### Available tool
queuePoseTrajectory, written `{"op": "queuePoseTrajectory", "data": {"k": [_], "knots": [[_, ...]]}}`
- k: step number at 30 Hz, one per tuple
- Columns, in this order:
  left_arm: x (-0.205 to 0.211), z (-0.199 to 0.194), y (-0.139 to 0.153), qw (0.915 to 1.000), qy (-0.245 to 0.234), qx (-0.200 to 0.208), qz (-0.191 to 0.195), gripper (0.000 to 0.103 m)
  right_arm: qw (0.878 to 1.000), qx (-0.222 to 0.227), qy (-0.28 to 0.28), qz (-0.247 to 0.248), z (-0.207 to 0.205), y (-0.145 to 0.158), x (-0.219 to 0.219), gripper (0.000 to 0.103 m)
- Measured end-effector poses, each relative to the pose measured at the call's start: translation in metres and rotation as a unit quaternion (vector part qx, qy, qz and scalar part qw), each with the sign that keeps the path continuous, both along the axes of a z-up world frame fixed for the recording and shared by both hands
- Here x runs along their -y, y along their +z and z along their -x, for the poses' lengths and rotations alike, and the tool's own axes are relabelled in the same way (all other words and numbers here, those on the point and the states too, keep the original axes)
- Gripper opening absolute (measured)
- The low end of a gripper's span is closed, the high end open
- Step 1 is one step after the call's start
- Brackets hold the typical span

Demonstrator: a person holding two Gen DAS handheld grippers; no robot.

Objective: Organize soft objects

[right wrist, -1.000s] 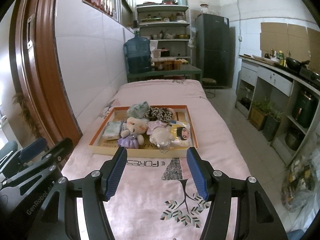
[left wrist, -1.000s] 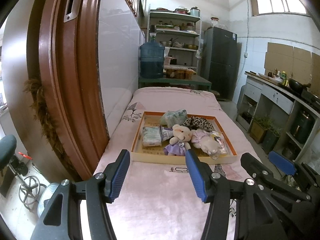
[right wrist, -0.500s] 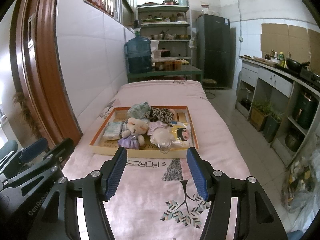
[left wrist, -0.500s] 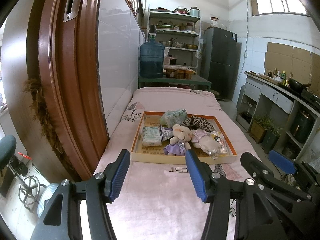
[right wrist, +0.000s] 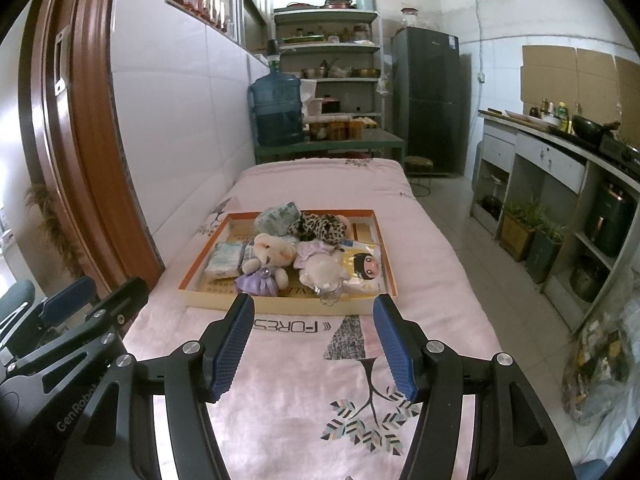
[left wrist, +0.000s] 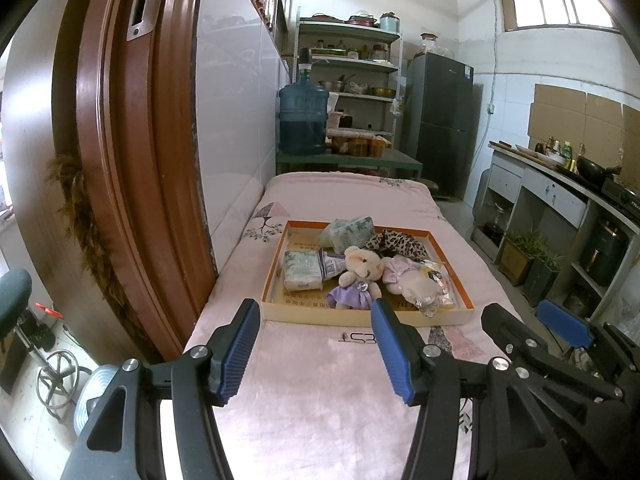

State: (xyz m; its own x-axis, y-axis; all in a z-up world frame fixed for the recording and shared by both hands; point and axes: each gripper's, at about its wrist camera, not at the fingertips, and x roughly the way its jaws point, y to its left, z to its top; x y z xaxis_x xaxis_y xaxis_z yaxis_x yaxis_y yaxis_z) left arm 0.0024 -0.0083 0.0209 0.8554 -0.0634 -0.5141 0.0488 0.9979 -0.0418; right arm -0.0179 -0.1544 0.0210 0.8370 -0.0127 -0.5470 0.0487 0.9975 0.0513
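Note:
An orange-rimmed shallow box [left wrist: 276, 268] [right wrist: 200, 256] lies on a pink blanket. In it are a cream teddy bear in a purple dress [left wrist: 358, 272] [right wrist: 266, 262], a white plush in a lilac top [left wrist: 408, 280] [right wrist: 320, 266], a leopard-print cloth [left wrist: 396, 240] [right wrist: 320, 226], tissue packs [left wrist: 302, 270] [right wrist: 226, 258] and a green patterned bundle [left wrist: 348, 230] [right wrist: 278, 216]. My left gripper [left wrist: 314, 312] hovers open in front of the box's near edge. My right gripper [right wrist: 314, 306] hangs open beside it, over the near edge, with nothing between its fingers.
A brown door frame [left wrist: 120, 160] stands close at the left. Beyond the bed are a water jug [left wrist: 302, 120], green shelves [left wrist: 348, 60] and a dark fridge [left wrist: 438, 124]. A kitchen counter [left wrist: 560, 184] with pots runs along the right, across a tiled aisle.

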Motion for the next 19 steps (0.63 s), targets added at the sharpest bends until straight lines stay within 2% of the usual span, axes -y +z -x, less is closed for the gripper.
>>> {"op": "queuePoseTrajectory", "data": {"k": [19], "knots": [[0.0018,-0.0013,-0.0049,1.0,-0.002,-0.001,0.001,0.057,1.0,-0.002,0.001,0.0,-0.0003,-0.0014,-0.0008,0.064]]}}
